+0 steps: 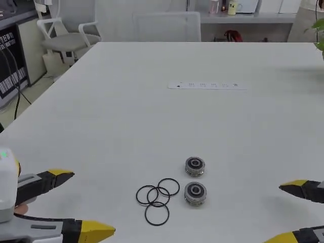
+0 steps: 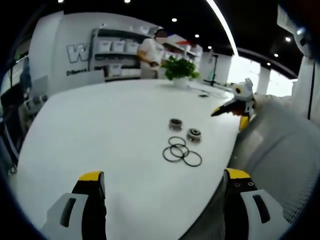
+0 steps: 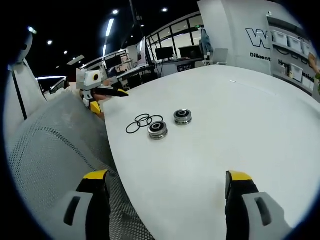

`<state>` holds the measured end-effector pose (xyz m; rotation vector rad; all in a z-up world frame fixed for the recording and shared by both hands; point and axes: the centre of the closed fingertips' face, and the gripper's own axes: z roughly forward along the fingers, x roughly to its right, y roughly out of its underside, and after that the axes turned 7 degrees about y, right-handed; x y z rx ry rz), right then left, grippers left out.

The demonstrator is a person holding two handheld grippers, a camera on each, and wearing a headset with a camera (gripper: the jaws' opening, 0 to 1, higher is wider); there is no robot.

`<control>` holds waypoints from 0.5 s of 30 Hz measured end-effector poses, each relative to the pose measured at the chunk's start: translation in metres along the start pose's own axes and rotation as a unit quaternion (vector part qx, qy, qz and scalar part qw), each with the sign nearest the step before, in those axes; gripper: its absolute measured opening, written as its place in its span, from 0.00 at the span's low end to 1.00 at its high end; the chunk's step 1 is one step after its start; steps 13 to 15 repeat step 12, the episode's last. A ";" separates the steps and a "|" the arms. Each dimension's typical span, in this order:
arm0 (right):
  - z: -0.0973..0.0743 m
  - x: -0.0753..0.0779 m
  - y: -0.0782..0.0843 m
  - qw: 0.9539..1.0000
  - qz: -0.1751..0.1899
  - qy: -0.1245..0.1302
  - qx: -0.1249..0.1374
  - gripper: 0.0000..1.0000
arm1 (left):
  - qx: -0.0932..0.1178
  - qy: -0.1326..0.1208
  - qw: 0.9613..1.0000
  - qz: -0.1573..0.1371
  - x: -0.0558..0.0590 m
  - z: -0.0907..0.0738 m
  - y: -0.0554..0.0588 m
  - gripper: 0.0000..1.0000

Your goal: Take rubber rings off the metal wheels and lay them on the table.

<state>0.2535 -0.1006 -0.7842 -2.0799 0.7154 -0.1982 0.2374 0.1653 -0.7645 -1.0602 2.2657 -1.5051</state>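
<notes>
black-and-yellow left gripper [image 1: 80, 203]: closest in, low at the near-left edge of the table; jaws spread wide, nothing between them.
black-and-yellow right gripper [image 1: 286, 212]: near right, well apart from the work; jaws spread wide too, holding nothing.
smooth white table [image 1: 126, 116]: broad and flat, all the task pieces gathered in one small patch near the front edge.
thin black rubber rings [image 1: 154, 195]: four of them, lying flat on the table between the two grippers; three overlapping in a loose chain, the fourth nearest the person and touching or just crossing the cluster.
small silver metal near wheel with dark hub [image 1: 195, 194]: flat on its side, hub face up, just right of the rings and apart from them.
matching silver metal far wheel [image 1: 195, 166]: just behind the near one, close by but not touching it, also hub up.
done so far: four rings off and laid down, judging by how they lie.
left to do: hard to call; wheel grooves too small to show whether any ring sits on either one. rims look bare from the right gripper view, so probably at or near the finish; if a ring remains, a pinch at a wheel's rim would be the next call.
long white power strip [image 1: 207, 86]: farther up the table, well clear of the work.
white chair [image 1: 68, 35]: beyond the far-left corner, off the table.
</notes>
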 end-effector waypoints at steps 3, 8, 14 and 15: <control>-0.001 -0.001 0.001 1.000 0.003 0.001 0.002 0.92 | -0.001 0.000 1.000 -0.001 0.002 0.000 0.001 1.00; -0.002 -0.003 0.004 1.000 0.001 0.000 -0.002 0.92 | -0.003 0.001 1.000 0.001 0.003 -0.003 0.001 1.00; -0.004 -0.004 0.004 1.000 0.000 0.000 0.001 0.92 | -0.003 -0.001 1.000 0.003 0.003 -0.005 0.000 1.00; -0.004 -0.004 0.004 1.000 0.000 0.000 0.001 0.92 | -0.003 -0.001 1.000 0.003 0.003 -0.005 0.000 1.00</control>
